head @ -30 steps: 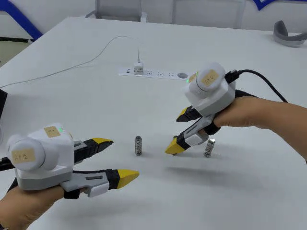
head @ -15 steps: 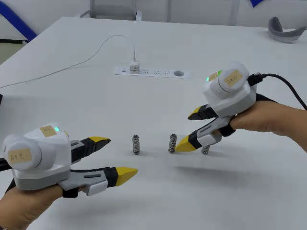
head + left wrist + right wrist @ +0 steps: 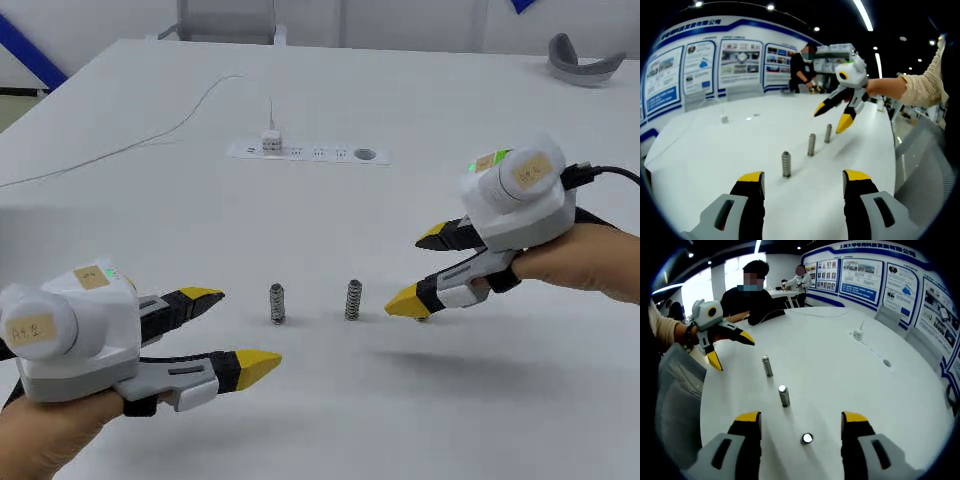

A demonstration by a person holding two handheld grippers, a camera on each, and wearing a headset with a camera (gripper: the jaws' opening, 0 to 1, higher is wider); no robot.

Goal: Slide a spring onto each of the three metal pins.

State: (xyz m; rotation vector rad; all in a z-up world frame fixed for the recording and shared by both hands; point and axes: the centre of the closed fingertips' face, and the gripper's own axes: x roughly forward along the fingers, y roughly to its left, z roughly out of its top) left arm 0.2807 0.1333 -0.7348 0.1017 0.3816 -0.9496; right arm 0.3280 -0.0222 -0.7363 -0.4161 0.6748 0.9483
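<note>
Three short metal pins upright in a row mid-table, well in from every edge, between the two grippers. First pin (image 3: pixel 277 303), nearest the left gripper: dull grey, sleeved in a close-coiled spring (image 3: pixel 786 165), ribbed down its whole length. Middle pin (image 3: pixel 353 299): same ribbed coil, bright cap on top in the right gripper view. Third pin (image 3: pixel 807 438): in the head view nearly all hidden behind the lower jaw tip of the right gripper (image 3: pixel 412 272); in the right gripper view seen end-on as a shiny round cap just ahead of the jaws, coils hard to make out there; in the left gripper view a small ribbed grey post, farthest in the row. Right gripper released, jaws spread wide, hovering just over the third pin, touching or apart not clear. Left gripper (image 3: pixel 235 330) also released, jaws wide, on the near left side of the table, apart from the first pin. Both grippers: white plastic bodies, black jaws, yellow pointed tips, paper labels on top. Table (image 3: pixel 150 230): smooth matt white. Toward the far edge a white power strip (image 3: pixel 305 153) with a white charger plug (image 3: pixel 270 138) and a thin cable (image 3: pixel 140 145) trailing off toward the left edge. Grey curved object (image 3: pixel 585 65) at the far right corner, cut off by the frame, kind unclear.
</note>
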